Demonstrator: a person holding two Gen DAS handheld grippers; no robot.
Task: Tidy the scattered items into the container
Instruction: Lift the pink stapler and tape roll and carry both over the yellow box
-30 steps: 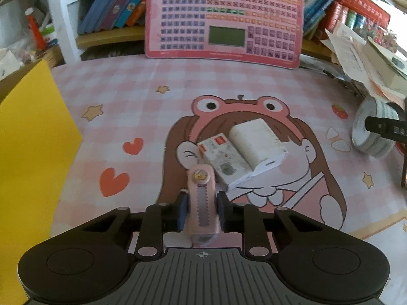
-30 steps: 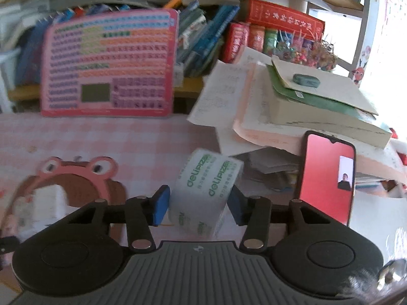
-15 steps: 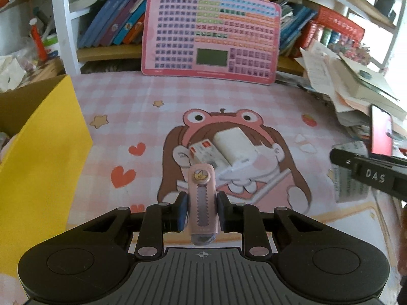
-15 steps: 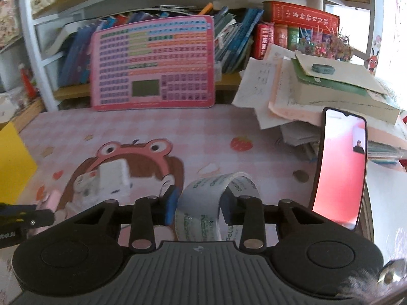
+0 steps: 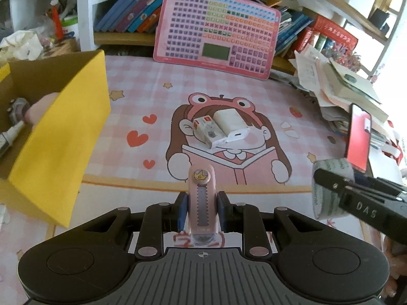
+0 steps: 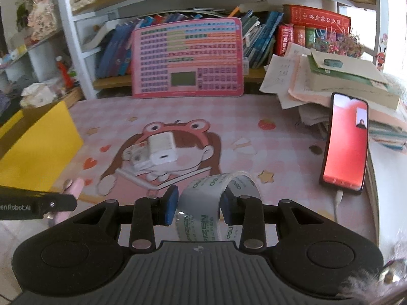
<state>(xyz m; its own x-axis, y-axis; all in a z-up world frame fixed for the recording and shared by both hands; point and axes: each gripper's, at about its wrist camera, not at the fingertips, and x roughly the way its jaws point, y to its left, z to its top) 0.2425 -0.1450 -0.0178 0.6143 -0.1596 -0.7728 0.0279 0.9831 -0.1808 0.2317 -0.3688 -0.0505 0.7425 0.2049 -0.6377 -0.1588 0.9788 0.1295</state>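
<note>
I'm holding the pink cutter point(image 5: 202, 200) clamped in my left gripper point(image 5: 202, 204) and the tape roll point(image 6: 213, 203) squeezed in my right gripper point(image 6: 198, 207), both lifted over the mat point(image 5: 254, 96). The yellow box point(image 5: 61, 132) is sitting off left; I'm worrying the tape's slipping.

Both claws now sit higher and farther back from the table than a second ago. The left claw point(image 5: 201, 209), with the pink cutter point(image 5: 202, 198), now views the open top of the yellow box point(image 5: 63, 132), where before only a side wall showed. The right claw point(image 6: 198, 208) has carried the tape roll point(image 6: 216, 208) leftward off the paper stack; it now appears beside the left claw, above the table's near edge.
</note>
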